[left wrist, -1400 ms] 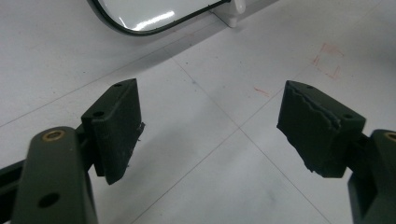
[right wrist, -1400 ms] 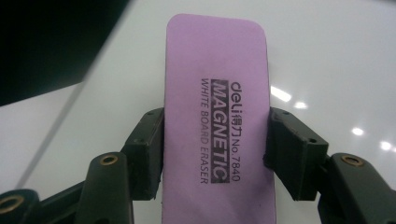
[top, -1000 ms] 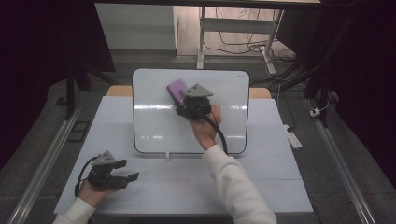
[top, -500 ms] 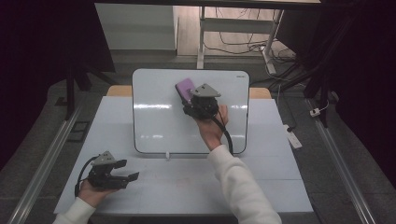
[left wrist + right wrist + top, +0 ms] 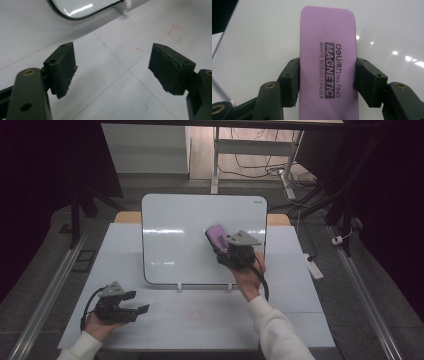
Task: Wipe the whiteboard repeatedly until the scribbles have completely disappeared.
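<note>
At centre right of the high view, the right gripper (image 5: 231, 251) clamps a purple eraser (image 5: 216, 238) by its long sides, its long axis running out past the jaws toward the whiteboard (image 5: 175, 235). The eraser's face seems to be on or just off the board; contact can't be confirmed. At lower left, the left gripper (image 5: 131, 303) rests on the table (image 5: 200, 315), jaws apart and empty, well clear.

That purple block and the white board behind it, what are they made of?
The purple eraser looks like smooth matte plastic or foam; its print reads "magnetic white board eraser". The whiteboard seems glossy coated metal or melamine: it mirrors ceiling lights and has a thin dark rim.
</note>
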A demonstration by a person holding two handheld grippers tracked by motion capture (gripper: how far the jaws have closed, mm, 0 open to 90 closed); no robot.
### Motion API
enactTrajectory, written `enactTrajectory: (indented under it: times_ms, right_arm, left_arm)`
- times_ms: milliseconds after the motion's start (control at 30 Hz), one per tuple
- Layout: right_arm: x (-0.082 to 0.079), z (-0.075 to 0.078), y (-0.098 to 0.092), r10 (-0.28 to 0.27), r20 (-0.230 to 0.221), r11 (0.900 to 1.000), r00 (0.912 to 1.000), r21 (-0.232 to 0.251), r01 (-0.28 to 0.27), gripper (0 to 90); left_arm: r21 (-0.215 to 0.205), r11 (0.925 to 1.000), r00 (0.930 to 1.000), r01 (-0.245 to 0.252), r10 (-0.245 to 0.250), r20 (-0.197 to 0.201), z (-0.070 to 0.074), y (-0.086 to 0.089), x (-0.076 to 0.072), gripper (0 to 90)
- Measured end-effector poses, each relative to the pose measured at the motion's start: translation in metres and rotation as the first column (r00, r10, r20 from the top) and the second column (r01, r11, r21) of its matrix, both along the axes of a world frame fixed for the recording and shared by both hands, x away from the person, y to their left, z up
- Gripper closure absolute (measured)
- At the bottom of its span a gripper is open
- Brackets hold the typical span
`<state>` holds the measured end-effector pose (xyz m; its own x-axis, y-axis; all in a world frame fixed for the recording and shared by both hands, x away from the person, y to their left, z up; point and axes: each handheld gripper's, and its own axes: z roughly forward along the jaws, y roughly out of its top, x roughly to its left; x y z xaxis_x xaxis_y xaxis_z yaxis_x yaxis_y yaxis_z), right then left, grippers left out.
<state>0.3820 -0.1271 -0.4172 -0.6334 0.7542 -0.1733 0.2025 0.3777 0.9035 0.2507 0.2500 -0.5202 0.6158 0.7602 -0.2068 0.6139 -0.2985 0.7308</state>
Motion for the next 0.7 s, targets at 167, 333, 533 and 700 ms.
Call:
enactTrajectory:
  times_ms: [167, 333, 533, 700]
  right_arm:
    - [-0.020, -0.003, -0.020, 0.053, -0.028, 0.997, 0.9982, 0.055, -0.052, 40.2]
    - [-0.033, -0.009, -0.032, 0.089, -0.054, 0.993, 0.9946, 0.085, -0.084, 40.2]
    - [-0.049, -0.015, -0.041, 0.139, -0.075, 0.987, 0.9875, 0.095, -0.131, 40.2]
    - [-0.062, -0.023, -0.049, 0.161, -0.090, 0.984, 0.9829, 0.092, -0.152, 40.2]
  left_arm:
    - [0.006, 1.0000, 1.0000, 0.000, 0.000, 0.001, 0.000, -0.002, 0.000, 22.4]
    - [0.004, 1.0000, 1.0000, -0.003, 0.003, 0.009, 0.001, -0.002, 0.000, 22.4]
    - [0.001, 1.0000, 0.9999, 0.001, -0.001, 0.012, 0.002, -0.003, 0.002, 22.4]
    - [-0.010, 0.9999, 0.9998, 0.009, -0.008, 0.016, 0.003, -0.004, 0.003, 22.3]
